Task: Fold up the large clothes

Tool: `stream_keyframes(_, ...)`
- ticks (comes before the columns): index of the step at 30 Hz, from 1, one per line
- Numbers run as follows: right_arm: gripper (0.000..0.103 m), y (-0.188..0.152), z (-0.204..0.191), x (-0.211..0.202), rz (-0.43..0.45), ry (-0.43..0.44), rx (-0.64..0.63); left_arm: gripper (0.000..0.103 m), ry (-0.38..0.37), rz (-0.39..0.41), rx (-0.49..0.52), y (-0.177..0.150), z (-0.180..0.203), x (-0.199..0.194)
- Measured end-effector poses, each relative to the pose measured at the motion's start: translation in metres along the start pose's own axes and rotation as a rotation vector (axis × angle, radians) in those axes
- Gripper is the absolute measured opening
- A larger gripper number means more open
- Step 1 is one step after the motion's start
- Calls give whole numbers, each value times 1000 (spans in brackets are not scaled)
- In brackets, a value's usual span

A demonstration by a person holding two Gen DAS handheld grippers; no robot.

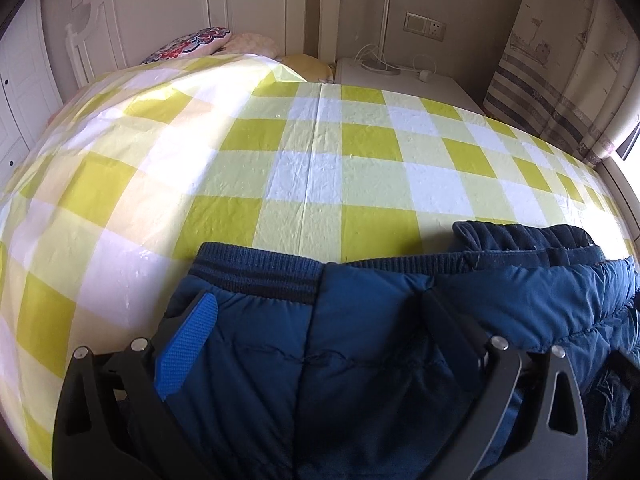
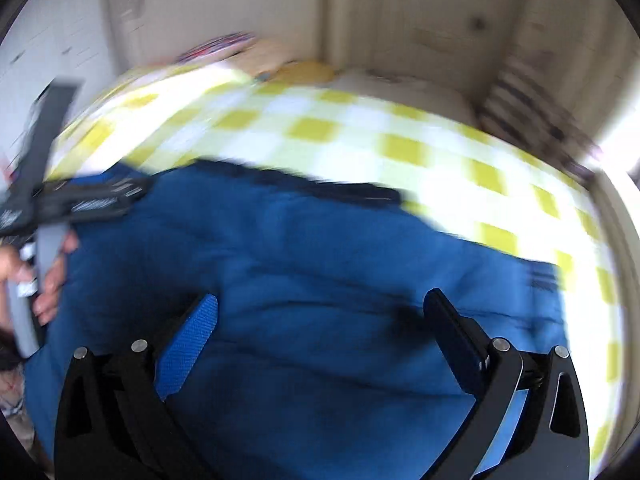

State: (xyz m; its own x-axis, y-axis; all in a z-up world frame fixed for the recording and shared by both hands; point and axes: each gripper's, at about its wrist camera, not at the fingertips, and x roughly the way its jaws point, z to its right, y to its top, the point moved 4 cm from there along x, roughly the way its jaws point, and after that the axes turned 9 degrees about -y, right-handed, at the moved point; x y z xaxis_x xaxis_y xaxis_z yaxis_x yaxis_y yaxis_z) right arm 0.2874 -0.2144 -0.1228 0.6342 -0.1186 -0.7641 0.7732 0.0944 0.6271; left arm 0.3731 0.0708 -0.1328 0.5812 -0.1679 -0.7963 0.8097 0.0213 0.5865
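Quilted navy jacket (image 1: pixel 360 344), ribbed hem, lies on crinkly checked sheet (image 1: pixel 320 152).

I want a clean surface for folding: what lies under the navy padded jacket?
The navy padded jacket lies on a yellow-and-white checked plastic sheet spread over the bed. Whatever is directly beneath the jacket is covered and cannot be seen.

The left gripper (image 1: pixel 320 304) is hovering, fingers spread, over a navy padded jacket (image 1: pixel 380 320) lying on the yellow-checked bedcover (image 1: pixel 320 152) at lower frame.
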Motion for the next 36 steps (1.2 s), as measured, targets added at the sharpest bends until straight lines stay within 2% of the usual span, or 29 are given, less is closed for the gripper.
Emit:
stream_keyframes(2, 98, -7, 46, 15, -37, -62, 109, 101, -1, 0, -1, 0, 0, 0)
stream_keyframes(3, 98, -11, 62, 24, -59, -64, 153, 101, -1, 0, -1, 0, 0, 0)
stream_keyframes(4, 99, -16, 74, 34, -80, -16, 204, 101, -2, 0, -3, 0, 0, 0)
stream_keyframes(5, 99, -21, 83, 40, -95, 70, 268, 101, -3, 0, -4, 0, 0, 0)
stream_keyframes(6, 99, -21, 85, 40, -94, 81, 281, 101, -3, 0, -4, -1, 0, 0)
stream_keyframes(9, 98, -18, 71, 37, -83, -15, 190, 101, -4, 0, -5, -1, 0, 0)
stream_keyframes(12, 98, -16, 72, 28, -60, -43, 168, 101, 1, -3, -6, -1, 0, -1)
stream_keyframes(13, 98, -16, 72, 18, -33, -56, 159, 100, 25, 10, -9, -1, 0, -8)
stream_keyframes(15, 98, -17, 57, -11, 22, -22, 119, 99, 73, 86, -6, -3, 5, -31)
stream_keyframes(17, 98, -17, 35, -34, 69, 25, 42, 100, -15, 155, 20, -9, 27, -62)
stream_keyframes(20, 98, -26, -16, -56, 79, 93, -104, 100, -133, 178, 119, -27, 71, -87)
stream_keyframes(22, 98, -38, -48, -51, 50, 89, -211, 101, -141, 133, 211, -47, 98, -77)
stream_keyframes(23, 98, -46, -61, -45, 41, 56, -252, 101, -111, 84, 260, -59, 108, -62)
stream_keyframes(24, 98, -48, -63, -44, 51, 60, -241, 101, -59, 14, 307, -71, 114, -41)
stream_keyframes(25, 98, -49, -61, -41, 35, 76, -222, 101, -44, 13, 311, -74, 115, -35)
stream_keyframes(29, 98, -48, -47, -33, -3, 162, -152, 101, -122, 5, 239, -72, 105, -34)
stream_keyframes(31, 98, -49, -42, -38, 7, 135, -150, 101, -124, 22, 214, -72, 98, -40)
stream_keyframes(34, 98, -51, -18, -50, 29, 84, -110, 100, -58, 90, 181, -70, 78, -65)
stream_keyframes(36, 98, -58, 8, -54, 41, 51, -57, 100, -44, 131, 172, -71, 64, -84)
